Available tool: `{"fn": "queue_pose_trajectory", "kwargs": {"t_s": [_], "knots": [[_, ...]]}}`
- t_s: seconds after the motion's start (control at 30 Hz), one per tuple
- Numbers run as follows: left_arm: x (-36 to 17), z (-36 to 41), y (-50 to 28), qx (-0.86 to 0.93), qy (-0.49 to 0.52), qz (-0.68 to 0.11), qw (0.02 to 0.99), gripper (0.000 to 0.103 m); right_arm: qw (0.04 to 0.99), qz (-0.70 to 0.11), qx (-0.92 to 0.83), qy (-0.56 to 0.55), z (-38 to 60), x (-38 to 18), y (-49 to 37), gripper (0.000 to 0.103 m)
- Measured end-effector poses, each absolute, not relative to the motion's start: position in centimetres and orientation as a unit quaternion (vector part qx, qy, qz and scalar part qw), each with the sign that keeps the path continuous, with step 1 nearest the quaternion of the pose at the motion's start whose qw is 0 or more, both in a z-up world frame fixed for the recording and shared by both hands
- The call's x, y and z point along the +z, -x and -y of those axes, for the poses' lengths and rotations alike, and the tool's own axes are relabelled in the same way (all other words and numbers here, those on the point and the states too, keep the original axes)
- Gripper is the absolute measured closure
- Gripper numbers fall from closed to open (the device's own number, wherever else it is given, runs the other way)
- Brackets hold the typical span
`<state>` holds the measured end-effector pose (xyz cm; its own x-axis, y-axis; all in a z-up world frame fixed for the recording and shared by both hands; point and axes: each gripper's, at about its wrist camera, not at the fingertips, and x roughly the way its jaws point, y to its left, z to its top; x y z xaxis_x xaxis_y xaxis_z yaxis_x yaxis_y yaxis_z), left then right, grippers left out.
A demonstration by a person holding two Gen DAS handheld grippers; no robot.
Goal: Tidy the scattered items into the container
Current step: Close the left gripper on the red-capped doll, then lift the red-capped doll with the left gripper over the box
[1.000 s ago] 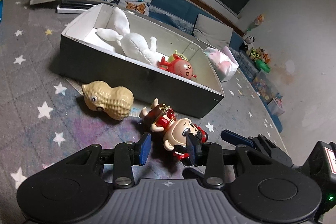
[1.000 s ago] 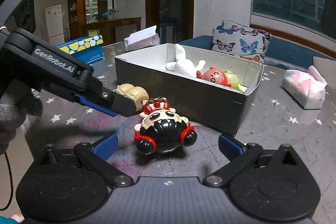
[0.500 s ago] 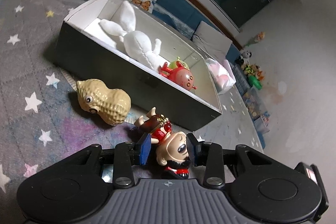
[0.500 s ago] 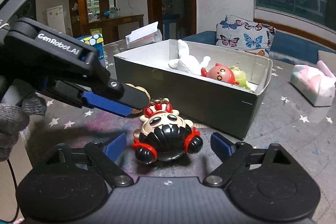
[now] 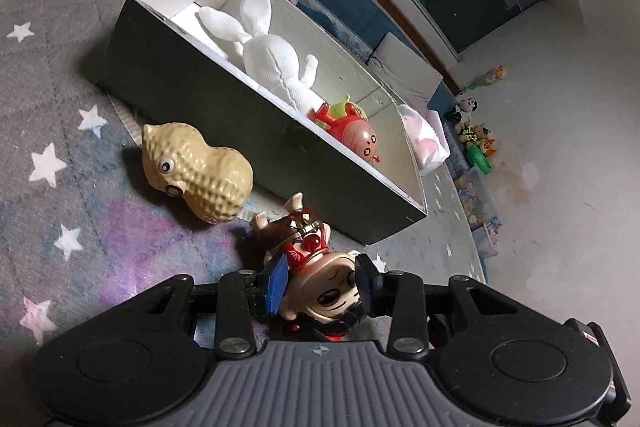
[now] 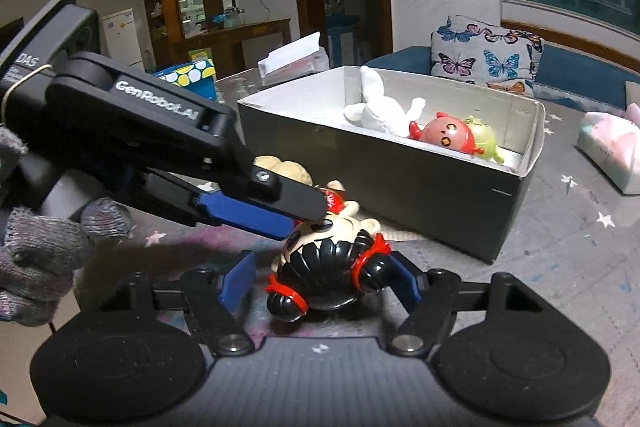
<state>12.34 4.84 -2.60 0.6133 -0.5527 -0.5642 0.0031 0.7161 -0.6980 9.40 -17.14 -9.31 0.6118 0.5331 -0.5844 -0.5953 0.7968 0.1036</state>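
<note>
Both wrist cams low over rug, close, fwd along jaws; shared: doll [image 5: 320, 279], box [image 6: 520, 163].

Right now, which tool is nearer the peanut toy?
Left. The left tool straddles the doll's head beside the peanut toy; the right tool sits behind the doll, farther off.

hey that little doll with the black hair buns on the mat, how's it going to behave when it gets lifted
The doll looks like hard glossy plastic, so probably stiff and somewhat slippery. Its head seems oversized, so it may swing head-down. The left hand-held gripper flanks the rounded head, where it could pivot.
</note>
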Motion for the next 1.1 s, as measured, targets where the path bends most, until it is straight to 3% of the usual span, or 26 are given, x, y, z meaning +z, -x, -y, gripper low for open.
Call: {"fn": "queue_pose_trajectory", "kwargs": {"t_s": [0.27, 0.5, 1.0, 1.1], "knots": [[-3.2, -5.2, -12.5, -0.175, 0.352, -0.415, 0.820, 0.063, 0.886, -0.327, 0.330, 0.009, 17.8, -8.8, -10.1, 0.036], [-3.4, -5.3, -12.5, -0.187, 0.357, -0.419, 0.814, 0.063, 0.883, -0.344, 0.320, -0.005, 18.2, -8.8, -11.1, 0.048], [-3.1, -4.8, -12.1, -0.183, 0.344, -0.416, 0.822, 0.061, 0.885, -0.345, 0.312, 0.018, 17.4, -8.9, -10.8, 0.049], [-2.7, -4.8, -11.7, -0.184, 0.343, -0.414, 0.823, 0.066, 0.885, -0.342, 0.314, 0.023, 17.5, -8.6, -10.4, 0.049]]}}
